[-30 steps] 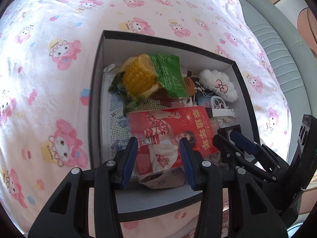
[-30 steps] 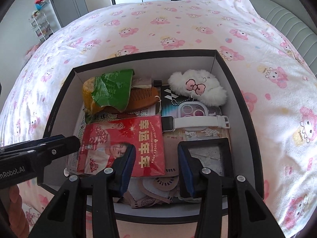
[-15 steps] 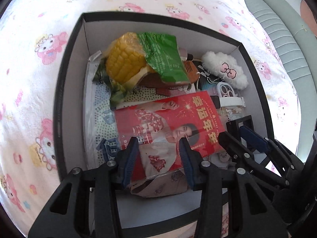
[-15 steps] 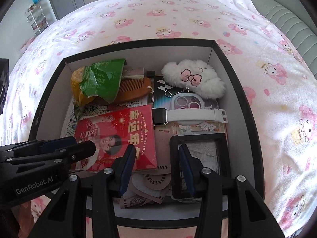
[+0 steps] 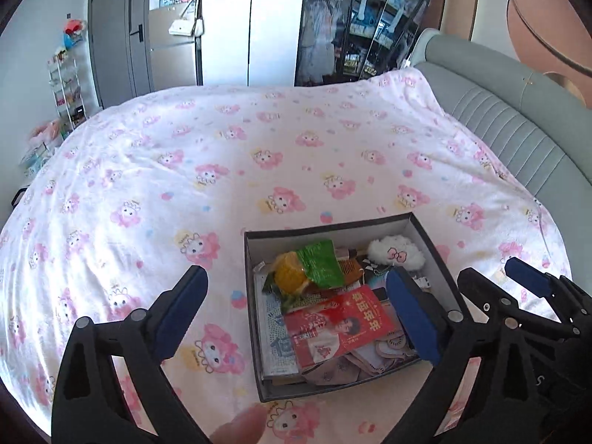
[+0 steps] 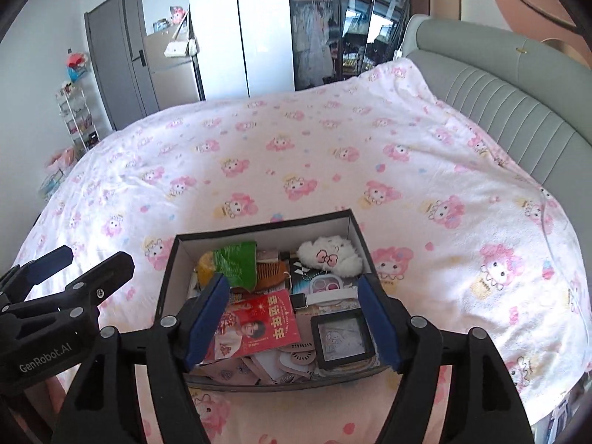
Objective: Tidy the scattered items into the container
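A black box (image 5: 255,318) (image 6: 168,281) sits on the bed near its front edge, full of items: a corn pack (image 5: 314,266) (image 6: 231,262), a red packet (image 5: 336,327) (image 6: 259,327), a white plush (image 5: 396,253) (image 6: 331,255), a wooden comb (image 6: 272,270), a framed picture (image 6: 342,336) and a white watch strap. My left gripper (image 5: 296,296) is open and empty, raised above the box's left side. My right gripper (image 6: 292,310) is open and empty, raised above the box; it also shows in the left wrist view (image 5: 518,277).
The bed has a white sheet with pink cartoon figures (image 5: 259,155) (image 6: 296,148). A grey padded headboard (image 5: 518,125) (image 6: 510,88) runs along the right. Wardrobes, a grey door (image 5: 118,40) and a white shelf rack (image 6: 76,114) stand beyond the bed.
Both grippers have pulled up and back from inside the box and opened wide. The views now show the whole bed and room. The box contents stay in place.
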